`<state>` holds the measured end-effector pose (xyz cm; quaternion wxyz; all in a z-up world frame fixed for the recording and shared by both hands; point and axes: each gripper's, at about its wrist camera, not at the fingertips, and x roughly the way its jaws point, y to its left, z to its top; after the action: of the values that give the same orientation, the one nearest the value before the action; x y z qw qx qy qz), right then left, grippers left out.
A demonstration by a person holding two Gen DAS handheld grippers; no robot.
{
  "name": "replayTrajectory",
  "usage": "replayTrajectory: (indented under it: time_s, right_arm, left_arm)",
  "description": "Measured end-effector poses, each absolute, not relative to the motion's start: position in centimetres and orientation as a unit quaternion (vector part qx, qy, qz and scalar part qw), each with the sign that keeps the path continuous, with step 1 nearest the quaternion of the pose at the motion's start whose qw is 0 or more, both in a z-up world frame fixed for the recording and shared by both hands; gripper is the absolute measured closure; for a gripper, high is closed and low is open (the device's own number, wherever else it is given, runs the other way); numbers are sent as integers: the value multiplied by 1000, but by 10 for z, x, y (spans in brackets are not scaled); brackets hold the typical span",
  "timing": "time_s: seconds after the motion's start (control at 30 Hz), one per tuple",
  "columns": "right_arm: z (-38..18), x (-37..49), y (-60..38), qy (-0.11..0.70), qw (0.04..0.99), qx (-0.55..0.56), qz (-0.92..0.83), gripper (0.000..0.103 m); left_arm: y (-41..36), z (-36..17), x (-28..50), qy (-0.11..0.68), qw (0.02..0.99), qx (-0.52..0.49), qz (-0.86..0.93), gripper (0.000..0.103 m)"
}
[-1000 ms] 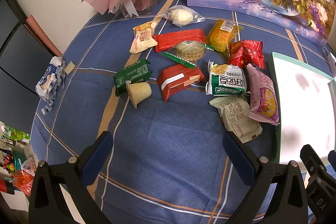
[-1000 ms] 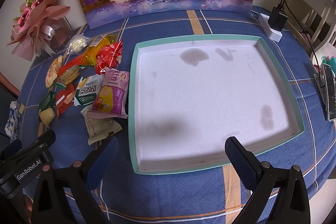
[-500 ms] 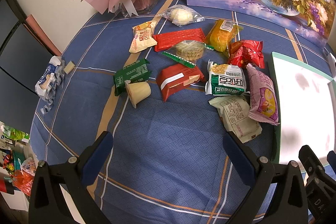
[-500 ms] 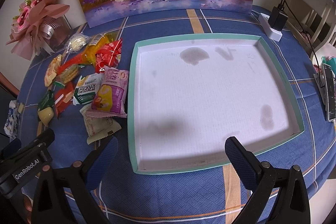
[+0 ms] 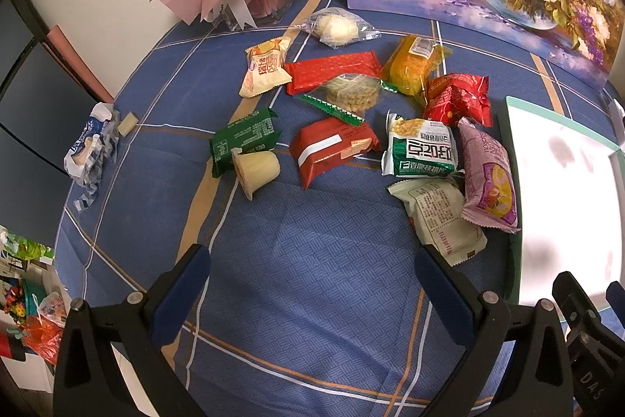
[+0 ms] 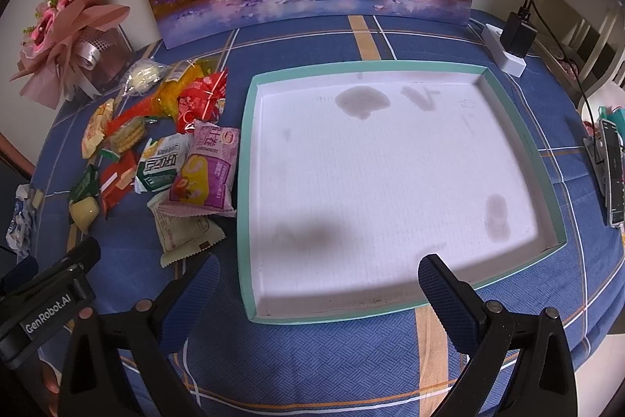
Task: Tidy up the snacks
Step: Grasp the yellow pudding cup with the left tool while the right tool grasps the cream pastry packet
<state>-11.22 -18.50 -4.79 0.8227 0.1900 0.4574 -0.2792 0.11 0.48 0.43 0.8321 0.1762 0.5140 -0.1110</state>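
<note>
Snacks (image 5: 351, 127) first, left view: barely anything changed in the last second, my left gripper (image 5: 312, 284) just drifted a hair, jaws wide and empty over bare bench (image 5: 312, 260). So sorting hasn't started. I count twelve: eleven packets plus one jelly cup (image 5: 256, 169), all loose beside the tray (image 5: 515, 182).

Right view: same story, right gripper (image 6: 318, 278) inched closer, jaws wide, holding nothing, hovering at the near rim of one tray (image 6: 246, 182). Zero snacks inside.
</note>
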Motion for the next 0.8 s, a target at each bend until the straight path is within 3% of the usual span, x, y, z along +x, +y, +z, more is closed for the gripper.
replayTrajectory:
  time_s: [0.8]
  right_arm:
    - [-46,-56,-165,439,863,168,-184,0]
  left_arm:
    - [34,0,76,565,814,90,-102,0]
